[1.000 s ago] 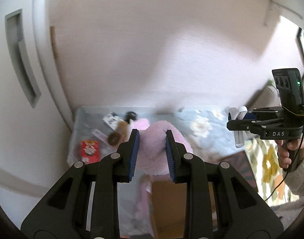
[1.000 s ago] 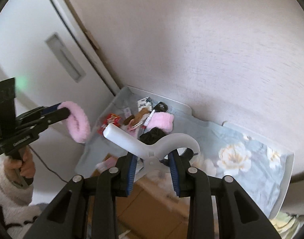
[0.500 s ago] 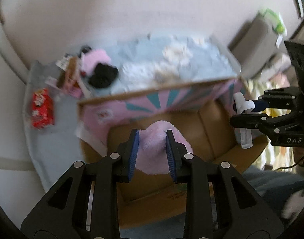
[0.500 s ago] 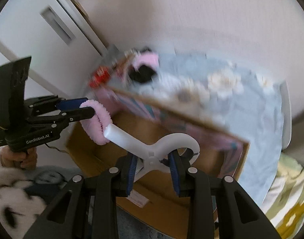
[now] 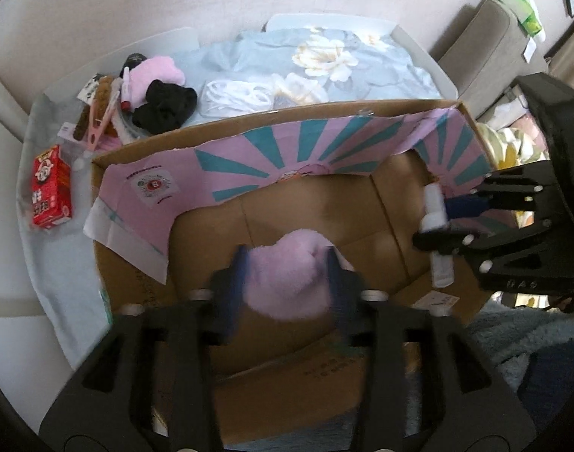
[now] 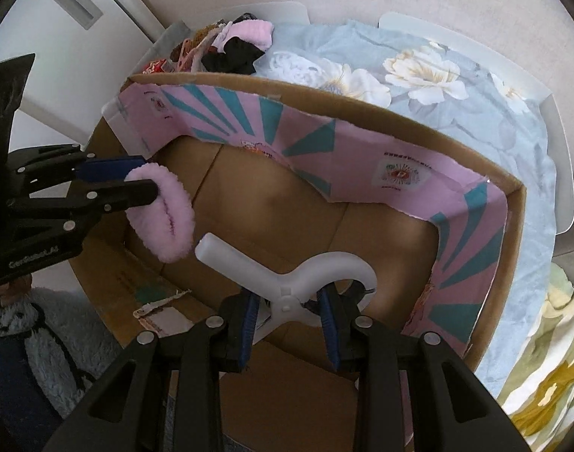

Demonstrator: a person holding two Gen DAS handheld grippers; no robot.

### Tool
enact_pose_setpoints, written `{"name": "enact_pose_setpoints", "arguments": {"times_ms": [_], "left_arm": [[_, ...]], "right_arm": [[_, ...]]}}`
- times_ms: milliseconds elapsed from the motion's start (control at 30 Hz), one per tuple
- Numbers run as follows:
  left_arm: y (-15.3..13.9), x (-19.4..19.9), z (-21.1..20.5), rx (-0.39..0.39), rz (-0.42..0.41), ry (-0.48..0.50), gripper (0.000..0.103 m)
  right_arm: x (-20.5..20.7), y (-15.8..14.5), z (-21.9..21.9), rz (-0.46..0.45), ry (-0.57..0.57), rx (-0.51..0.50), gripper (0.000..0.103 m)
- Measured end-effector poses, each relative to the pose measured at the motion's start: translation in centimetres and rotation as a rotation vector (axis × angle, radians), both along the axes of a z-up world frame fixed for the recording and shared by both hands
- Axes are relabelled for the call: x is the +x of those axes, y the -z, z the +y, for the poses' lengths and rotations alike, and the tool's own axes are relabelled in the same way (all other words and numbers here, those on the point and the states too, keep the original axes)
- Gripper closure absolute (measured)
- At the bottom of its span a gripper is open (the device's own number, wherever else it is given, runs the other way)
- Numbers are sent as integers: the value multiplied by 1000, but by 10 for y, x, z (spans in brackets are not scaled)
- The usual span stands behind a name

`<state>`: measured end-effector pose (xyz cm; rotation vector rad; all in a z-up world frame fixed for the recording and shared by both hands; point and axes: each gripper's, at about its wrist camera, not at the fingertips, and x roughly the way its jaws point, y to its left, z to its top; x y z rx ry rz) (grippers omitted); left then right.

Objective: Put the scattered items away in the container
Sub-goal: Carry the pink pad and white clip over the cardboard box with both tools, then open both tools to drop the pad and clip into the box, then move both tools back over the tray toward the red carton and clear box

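Note:
An open cardboard box [image 5: 324, 113] lined with pink and teal paper lies below both grippers. My left gripper [image 5: 287, 254] hangs over the box floor with a pink fluffy band [image 5: 287, 282] between its pads. Its jaws are opening, and the band still touches both pads. In the right wrist view the band [image 6: 166, 222] dangles from the left gripper [image 6: 147, 176] above the box [image 6: 362, 105]. My right gripper [image 6: 287, 301] is shut on a large white plastic clip [image 6: 324, 267], held over the box interior. The left wrist view shows that clip [image 5: 441, 271] in the right gripper [image 5: 437, 222].
Behind the box, on a blue floral sheet [image 5: 324, 49], lie a pink fluffy piece [image 5: 155, 71], a black cloth [image 5: 166, 105], white cords [image 5: 234, 98], a pink peg [image 5: 98, 128] and a red carton [image 5: 49, 188]. A grey chair [image 5: 486, 37] stands at right.
Both grippers tipped down from facing the wall and sank over the open box. The left jaws have spread wider around the pink band. The right grip on the clip is unchanged.

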<state>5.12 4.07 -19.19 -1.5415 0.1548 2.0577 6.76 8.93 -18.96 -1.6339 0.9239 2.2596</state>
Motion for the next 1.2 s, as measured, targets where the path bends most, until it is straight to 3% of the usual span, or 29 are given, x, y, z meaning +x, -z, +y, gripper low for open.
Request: {"name": "enact_pose_setpoints", "arguments": {"times_ms": [33, 67, 133, 200, 433, 700, 1033, 1200], "left_arm": [[-3, 0, 0, -7, 13, -4, 15], [-5, 0, 1, -10, 26, -8, 2], [-14, 2, -1, -4, 59, -11, 1], [-19, 0, -3, -7, 60, -24, 1], [-40, -6, -30, 46, 87, -120, 1], [-60, -19, -70, 48, 147, -248, 1], [-69, -40, -119, -69, 238, -355, 1], [-71, -61, -140, -105, 278, -360, 1]], "right_arm": [[-1, 0, -1, -3, -13, -7, 69], [-3, 0, -3, -9, -31, -17, 63], [-5, 2, -5, -37, -46, 0, 39], [-5, -2, -7, -29, -62, 15, 36], [3, -23, 2, 14, -42, 28, 35], [1, -41, 10, 68, -36, 47, 35], [-9, -66, 21, 121, -51, 84, 34], [-17, -85, 41, 147, -59, 133, 34]]}}
